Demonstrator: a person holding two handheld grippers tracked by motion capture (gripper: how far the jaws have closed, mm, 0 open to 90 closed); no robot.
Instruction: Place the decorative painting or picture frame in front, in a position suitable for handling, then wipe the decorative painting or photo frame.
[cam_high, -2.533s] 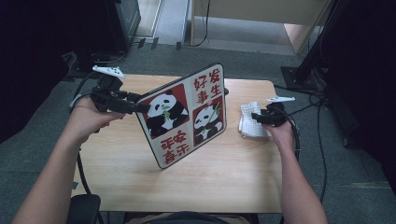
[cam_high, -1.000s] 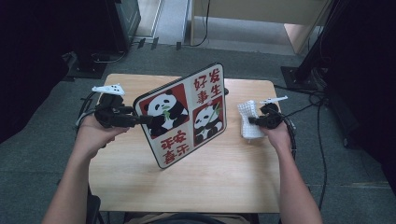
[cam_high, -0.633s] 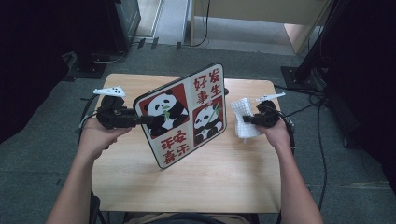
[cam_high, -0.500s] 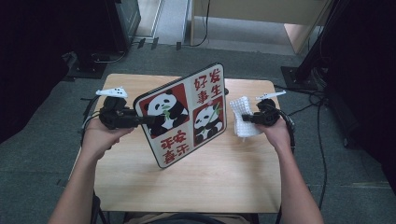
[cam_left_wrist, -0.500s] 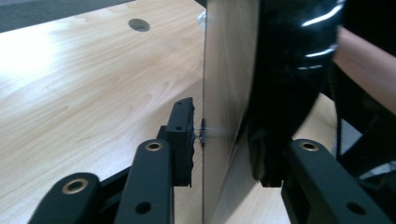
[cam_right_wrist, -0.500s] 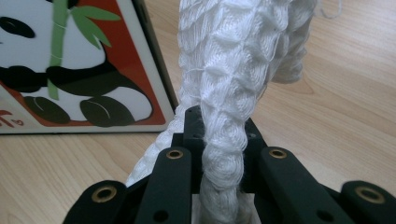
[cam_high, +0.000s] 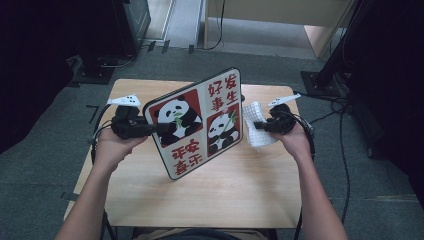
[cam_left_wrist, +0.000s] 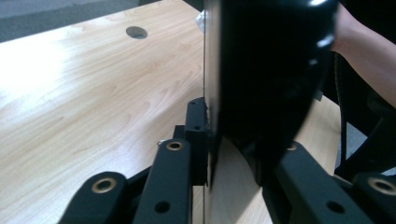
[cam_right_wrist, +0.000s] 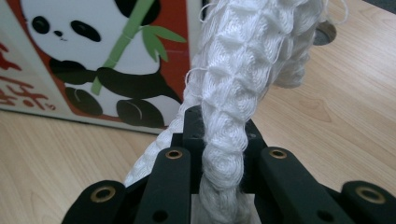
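The left hand-held gripper (cam_high: 150, 127), at centre left of the high view, is clamped on the left edge of the panda tray (cam_high: 197, 122), its jaws having just been closing with that rim between them; in the left gripper view the rim is seen pinched edge-on (cam_left_wrist: 212, 140). The tray is held tilted on edge above the middle of the desk (cam_high: 235, 190); it is judged stiff, glossy and likely slippery, so the rim is the place to grip. The right hand-held gripper (cam_high: 257, 125), at centre right, is clenched on the white cloth (cam_high: 255, 132), which hangs bunched just right of the tray and is judged soft and light. One tray, one cloth and two hand-held grippers are counted.
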